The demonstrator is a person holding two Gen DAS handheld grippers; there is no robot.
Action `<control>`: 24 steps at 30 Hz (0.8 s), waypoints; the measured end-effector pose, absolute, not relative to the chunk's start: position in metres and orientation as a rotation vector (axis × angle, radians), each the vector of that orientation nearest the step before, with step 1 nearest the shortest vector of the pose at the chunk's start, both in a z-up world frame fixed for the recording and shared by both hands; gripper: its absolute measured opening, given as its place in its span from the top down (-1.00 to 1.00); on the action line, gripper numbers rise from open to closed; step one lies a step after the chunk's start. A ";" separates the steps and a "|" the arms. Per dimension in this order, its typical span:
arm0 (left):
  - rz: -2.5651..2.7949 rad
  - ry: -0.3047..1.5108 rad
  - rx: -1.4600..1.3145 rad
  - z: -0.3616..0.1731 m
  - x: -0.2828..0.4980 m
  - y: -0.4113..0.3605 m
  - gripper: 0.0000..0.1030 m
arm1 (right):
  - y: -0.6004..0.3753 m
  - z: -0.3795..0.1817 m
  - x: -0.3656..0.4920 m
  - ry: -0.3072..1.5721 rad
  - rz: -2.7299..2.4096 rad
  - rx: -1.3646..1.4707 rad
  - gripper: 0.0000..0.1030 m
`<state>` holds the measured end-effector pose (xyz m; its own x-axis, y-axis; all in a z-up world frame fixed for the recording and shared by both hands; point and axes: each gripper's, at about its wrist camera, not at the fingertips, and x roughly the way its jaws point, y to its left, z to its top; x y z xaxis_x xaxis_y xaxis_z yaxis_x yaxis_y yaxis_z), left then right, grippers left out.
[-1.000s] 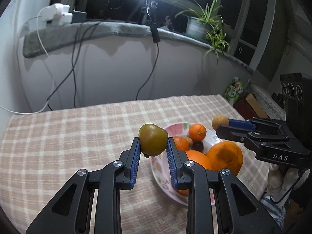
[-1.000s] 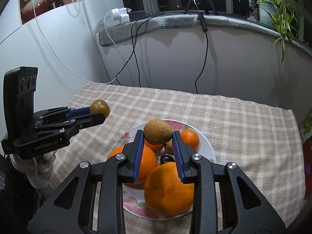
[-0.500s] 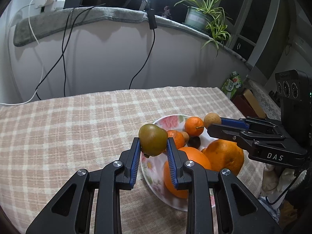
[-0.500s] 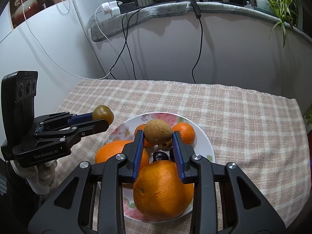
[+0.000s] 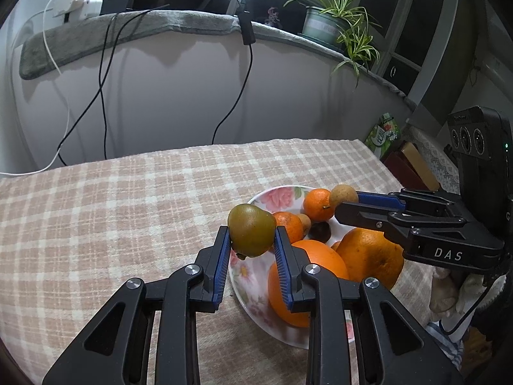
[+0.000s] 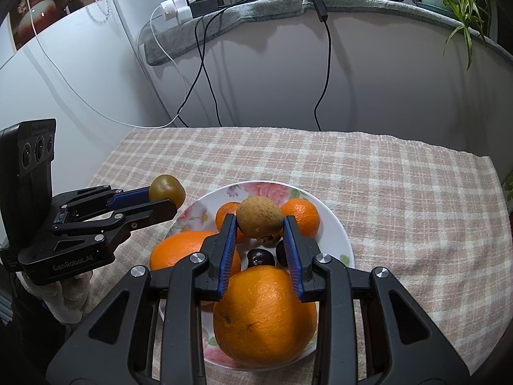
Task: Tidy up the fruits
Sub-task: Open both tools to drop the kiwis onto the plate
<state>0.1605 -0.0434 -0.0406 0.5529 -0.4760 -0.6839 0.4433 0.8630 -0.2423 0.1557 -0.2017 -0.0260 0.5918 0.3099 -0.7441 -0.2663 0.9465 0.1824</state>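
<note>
The left gripper (image 5: 251,243) has its jaws clamped on a greenish-brown fruit (image 5: 251,234), held up in the air just off the left edge of the floral plate (image 6: 340,234), over the checked cloth (image 5: 128,199) on the counter. Over the plate, the right gripper (image 6: 259,234) pinches a speckled tan fruit (image 6: 259,216) between its jaws, above the heap: two big oranges (image 6: 264,314), small tangerines (image 6: 301,216) and dark round fruits (image 6: 262,258) sit inside the plate
</note>
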 end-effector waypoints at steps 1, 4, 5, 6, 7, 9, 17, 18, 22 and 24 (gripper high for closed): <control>-0.545 0.822 -0.042 -0.040 0.160 -0.044 0.49 | -0.201 -0.026 0.155 0.877 0.335 0.051 0.40; -0.551 0.817 -0.038 -0.040 0.159 -0.046 0.49 | -0.200 -0.027 0.154 0.877 0.335 0.043 0.40; -0.554 0.817 -0.036 -0.040 0.159 -0.047 0.49 | -0.200 -0.027 0.154 0.877 0.337 0.043 0.40; -0.555 0.816 -0.033 -0.040 0.159 -0.048 0.49 | -0.200 -0.027 0.154 0.877 0.337 0.042 0.40; -0.556 0.815 -0.032 -0.039 0.158 -0.048 0.49 | -0.200 -0.027 0.154 0.877 0.336 0.041 0.40; -0.558 0.815 -0.031 -0.039 0.159 -0.049 0.49 | -0.200 -0.027 0.154 0.878 0.334 0.038 0.40; -0.560 0.816 -0.031 -0.040 0.159 -0.050 0.39 | -0.203 -0.028 0.153 0.879 0.313 0.043 0.14; -0.563 0.814 -0.031 -0.039 0.158 -0.050 0.29 | -0.203 -0.027 0.153 0.875 0.309 0.044 0.10; -0.569 0.802 -0.027 -0.037 0.156 -0.052 0.12 | -0.204 -0.024 0.151 0.867 0.305 0.045 0.01; -0.565 0.802 -0.026 -0.037 0.155 -0.052 -0.06 | -0.203 -0.023 0.150 0.863 0.300 0.044 -0.10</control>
